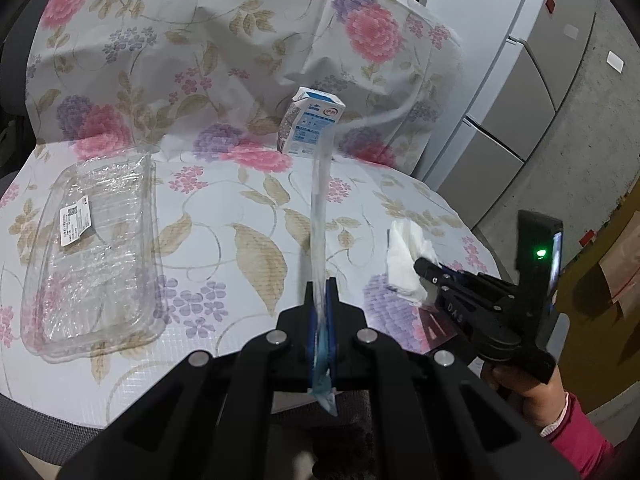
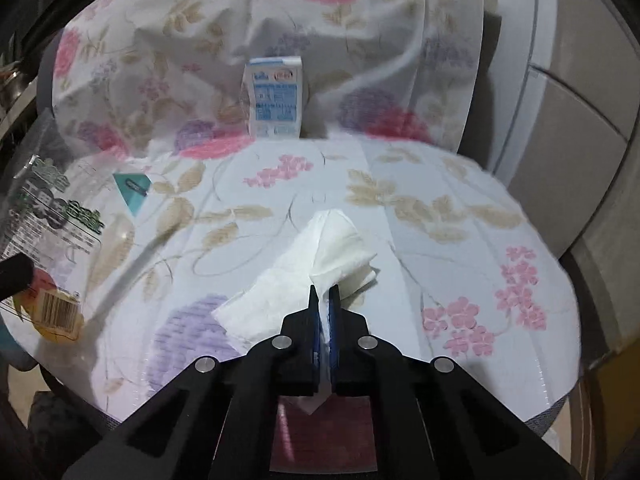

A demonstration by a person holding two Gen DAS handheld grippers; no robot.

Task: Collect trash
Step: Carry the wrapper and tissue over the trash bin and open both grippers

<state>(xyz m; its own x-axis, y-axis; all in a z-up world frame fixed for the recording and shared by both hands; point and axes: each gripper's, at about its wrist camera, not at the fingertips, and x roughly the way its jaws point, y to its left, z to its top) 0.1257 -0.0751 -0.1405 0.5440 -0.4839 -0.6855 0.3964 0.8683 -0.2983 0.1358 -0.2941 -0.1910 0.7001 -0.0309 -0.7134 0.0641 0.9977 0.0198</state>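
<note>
My left gripper (image 1: 320,300) is clamped tight on a clear plastic bag (image 1: 320,216), which stands edge-on straight ahead between the fingers. My right gripper (image 2: 324,300) is pinched closed on a white tissue (image 2: 304,276), its loose folds resting on the flowered cloth (image 2: 440,184) just in front of the tips. Off to my left gripper's left lies a clear plastic tray (image 1: 92,252). Dead ahead of both tools, a milk carton (image 2: 274,96) stands upright at the cloth's back fold.
</note>
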